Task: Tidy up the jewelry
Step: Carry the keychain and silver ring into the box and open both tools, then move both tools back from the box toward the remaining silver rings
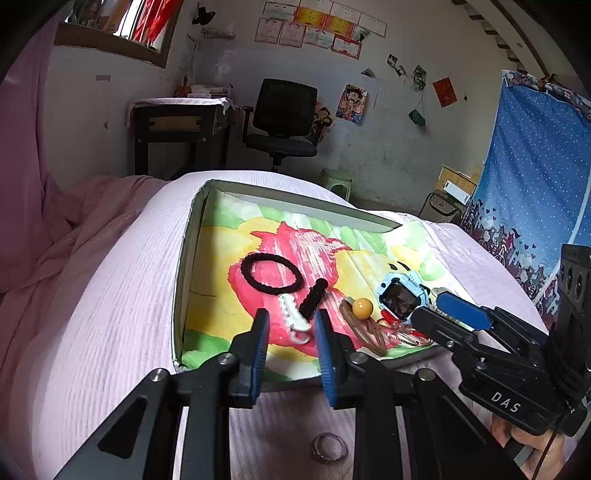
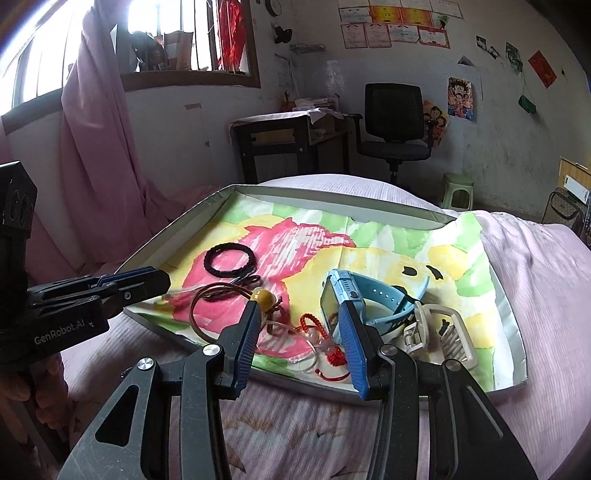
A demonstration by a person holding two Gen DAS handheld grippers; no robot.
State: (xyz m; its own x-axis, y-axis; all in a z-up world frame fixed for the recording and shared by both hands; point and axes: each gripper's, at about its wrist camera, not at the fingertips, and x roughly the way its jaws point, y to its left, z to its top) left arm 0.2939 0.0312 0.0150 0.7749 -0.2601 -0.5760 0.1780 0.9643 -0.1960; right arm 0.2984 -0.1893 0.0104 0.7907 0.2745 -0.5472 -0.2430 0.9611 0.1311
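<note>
Left wrist: left hand-held gripper (image 1: 290, 323) agape, empty | right hand-held gripper (image 2: 299, 315) agape, empty | braided black hairband (image 1: 271, 273)

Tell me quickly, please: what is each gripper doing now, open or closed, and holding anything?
Left gripper: open, holding nothing, above the white clip.
Right gripper: open, holding nothing, above the red cord.

Daylight pours through a barred window (image 2: 122, 40) beside a pink curtain (image 2: 96, 155). Certificates (image 2: 395, 26) and posters dot the scuffed white wall. A black office chair (image 2: 395, 122) stands beside a dark desk (image 2: 288, 144); a green stool (image 2: 458, 190) sits nearby, a blue dotted cloth (image 1: 535, 177) hangs right.
</note>
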